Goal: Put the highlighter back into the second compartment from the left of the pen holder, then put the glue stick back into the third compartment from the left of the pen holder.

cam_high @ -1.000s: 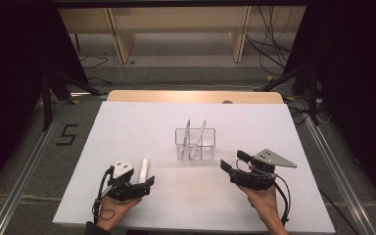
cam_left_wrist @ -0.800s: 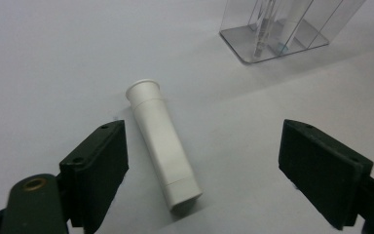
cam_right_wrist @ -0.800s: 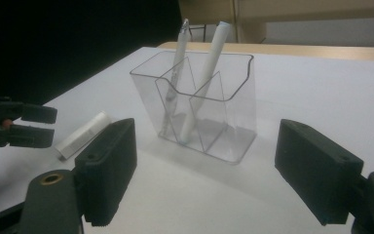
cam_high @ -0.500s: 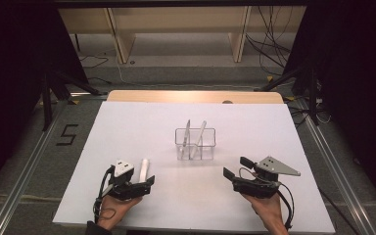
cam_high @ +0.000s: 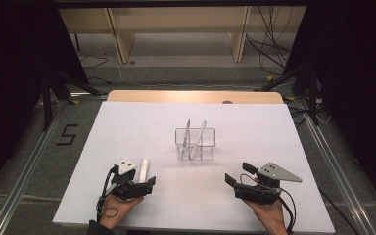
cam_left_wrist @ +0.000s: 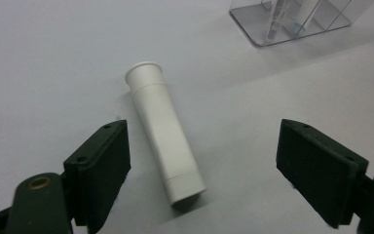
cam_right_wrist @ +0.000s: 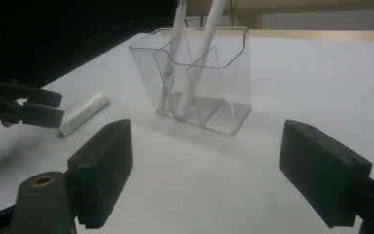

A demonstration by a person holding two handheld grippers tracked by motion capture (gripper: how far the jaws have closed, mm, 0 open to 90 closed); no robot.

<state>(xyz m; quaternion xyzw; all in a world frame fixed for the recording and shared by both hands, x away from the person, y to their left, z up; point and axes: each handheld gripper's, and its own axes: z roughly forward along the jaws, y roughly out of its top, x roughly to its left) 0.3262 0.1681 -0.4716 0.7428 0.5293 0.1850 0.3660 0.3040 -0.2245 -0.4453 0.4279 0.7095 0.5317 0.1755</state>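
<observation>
A white tube (cam_high: pixel 143 168) lies flat on the white table (cam_high: pixel 127 127) near its front left. My left gripper (cam_high: pixel 138 179) stands open around the tube's near end (cam_left_wrist: pixel 168 141), which rests closer to the left jaw without touching either. My right gripper (cam_high: pixel 240 173) is at the front right, and its jaws have just been opening with nothing between them. It faces (cam_right_wrist: pixel 207 136) a clear compartment holder (cam_right_wrist: pixel 229 87) at the table's middle (cam_high: pixel 196 144). Two slim items lean in the holder, a white stick (cam_right_wrist: pixel 202 53) and a paler, see-through one (cam_right_wrist: pixel 173 58).
A wooden strip (cam_high: pixel 196 96) runs along the table's far edge, with shelving and cables on the floor behind. A "5" mark (cam_high: pixel 66 134) sits on the floor at the left. Metal rails flank both sides of the table.
My right gripper has drawn back a little toward the near edge. The left gripper and the tube have stayed in place.
</observation>
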